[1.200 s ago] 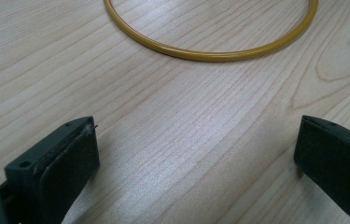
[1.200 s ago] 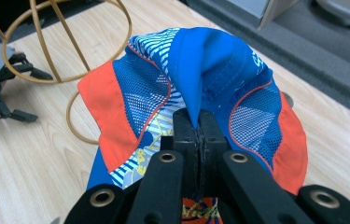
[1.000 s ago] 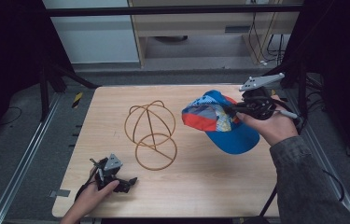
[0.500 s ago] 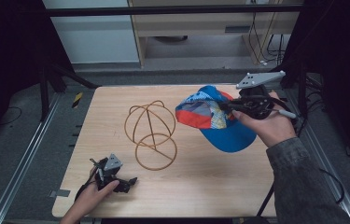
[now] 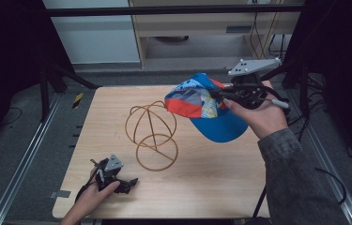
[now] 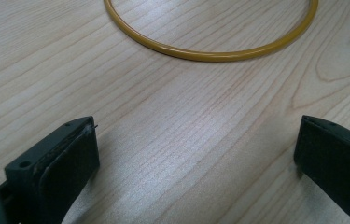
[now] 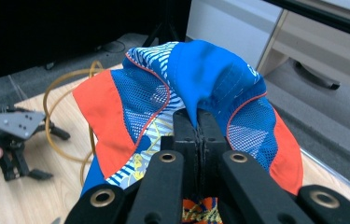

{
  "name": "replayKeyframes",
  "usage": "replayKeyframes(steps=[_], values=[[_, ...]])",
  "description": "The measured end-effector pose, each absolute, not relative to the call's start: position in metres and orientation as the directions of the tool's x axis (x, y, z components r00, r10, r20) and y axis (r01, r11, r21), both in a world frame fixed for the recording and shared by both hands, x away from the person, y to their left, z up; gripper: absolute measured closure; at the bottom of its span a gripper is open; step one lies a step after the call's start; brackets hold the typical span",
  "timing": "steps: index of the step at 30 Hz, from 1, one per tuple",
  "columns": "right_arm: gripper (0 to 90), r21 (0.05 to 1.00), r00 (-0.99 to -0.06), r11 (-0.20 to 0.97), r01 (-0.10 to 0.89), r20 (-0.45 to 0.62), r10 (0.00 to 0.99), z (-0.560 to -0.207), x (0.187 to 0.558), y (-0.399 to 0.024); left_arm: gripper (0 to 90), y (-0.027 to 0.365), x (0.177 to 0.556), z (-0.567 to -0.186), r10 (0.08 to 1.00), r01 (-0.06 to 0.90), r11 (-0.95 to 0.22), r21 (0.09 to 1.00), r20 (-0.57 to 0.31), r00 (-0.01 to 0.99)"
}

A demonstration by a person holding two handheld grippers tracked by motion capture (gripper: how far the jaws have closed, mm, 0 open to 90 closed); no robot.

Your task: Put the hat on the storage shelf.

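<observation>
- A pale wooden table [image 5: 202,187] stands on a grey floor between dark frame rails, with a light cabinet and open shelving behind it and black drapes at both sides.
- A gold wire stand [image 5: 151,135], a round cage over a ring base, sits near the middle of the tabletop.
- The right gripper [image 5: 220,95], in the person's right hand [image 5: 258,115], is raised above the table's far right side, its jaws pinched together on the fabric of a blue, orange and patterned cap [image 5: 206,110].
- The cap hangs clear of the table, just right of the stand, brim toward the person.
- The left gripper [image 5: 127,183] rests low at the near left edge in the left hand [image 5: 91,197], jaws spread wide and holding nothing, pointing at the stand's base ring.
</observation>
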State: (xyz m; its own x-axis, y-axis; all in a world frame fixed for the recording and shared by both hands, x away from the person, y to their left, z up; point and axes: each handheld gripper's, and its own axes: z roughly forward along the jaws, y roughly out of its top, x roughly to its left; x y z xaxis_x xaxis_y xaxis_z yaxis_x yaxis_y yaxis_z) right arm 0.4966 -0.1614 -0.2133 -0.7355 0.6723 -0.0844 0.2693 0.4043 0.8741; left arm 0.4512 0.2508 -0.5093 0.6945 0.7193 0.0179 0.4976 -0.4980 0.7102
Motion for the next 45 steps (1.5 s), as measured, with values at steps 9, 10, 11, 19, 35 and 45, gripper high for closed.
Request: replayKeyframes(steps=[9, 10, 11, 19, 35, 45], values=[[89.1, 0.896, -0.745, 0.373, 0.24, -0.076, 0.662, -0.207, 0.507, -0.135, 0.0, 0.251, 0.451, -0.509, 0.719, 0.498, -0.499, 0.709, 0.017, 0.695], [89.1, 0.897, -0.747, 0.37, 0.243, -0.071, 0.662, -0.207, 0.509, -0.131, 0.0, 0.251, 0.451, -0.509, 0.719, 0.499, -0.5, 0.708, 0.018, 0.695], [89.1, 0.898, -0.748, 0.368, 0.241, -0.07, 0.66, -0.207, 0.51, -0.128, 0.0, 0.251, 0.451, -0.509, 0.719, 0.499, -0.5, 0.708, 0.018, 0.695], [89.1, 0.902, -0.765, 0.363, 0.233, -0.061, 0.642, -0.206, 0.517, -0.104, 0.0, 0.251, 0.451, -0.509, 0.719, 0.497, -0.502, 0.708, 0.021, 0.695], [89.1, 0.9, -0.799, 0.377, 0.221, -0.055, 0.599, -0.208, 0.529, -0.064, 0.0, 0.251, 0.451, -0.509, 0.718, 0.497, -0.502, 0.708, 0.022, 0.695], [89.0, 0.889, -0.82, 0.398, 0.227, -0.046, 0.57, -0.218, 0.536, -0.042, 0.0, 0.251, 0.451, -0.509, 0.718, 0.497, -0.5, 0.709, 0.019, 0.695]])
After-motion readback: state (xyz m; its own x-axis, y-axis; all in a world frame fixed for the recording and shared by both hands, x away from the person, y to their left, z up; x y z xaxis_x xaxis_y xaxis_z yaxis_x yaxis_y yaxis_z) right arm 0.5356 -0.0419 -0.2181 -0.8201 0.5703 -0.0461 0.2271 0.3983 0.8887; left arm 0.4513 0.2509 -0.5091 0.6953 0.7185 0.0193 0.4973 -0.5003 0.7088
